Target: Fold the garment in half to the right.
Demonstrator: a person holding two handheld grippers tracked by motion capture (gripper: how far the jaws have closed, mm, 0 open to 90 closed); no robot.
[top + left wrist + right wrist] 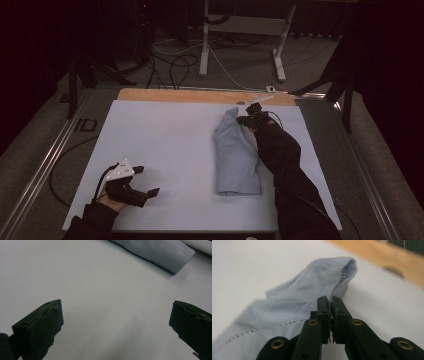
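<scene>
L gripper point(145, 182) jaws wide apart, R gripper point(329, 302) jaws clamped.

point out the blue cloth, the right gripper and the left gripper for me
blue cloth point(237, 160): high view, middle of the folded fabric.
right gripper point(330, 305): right gripper view, jaw tips pinching the cloth's edge.
left gripper point(145, 181): high view, gap between its spread jaws.

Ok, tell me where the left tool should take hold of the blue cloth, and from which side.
Probably the near left corner of the blue cloth, coming in from the left. That folded end lies flat, free and closest to the open left tool, while the right tool is shut on the far, raised edge, so the two grips would sit at opposite ends.
</scene>
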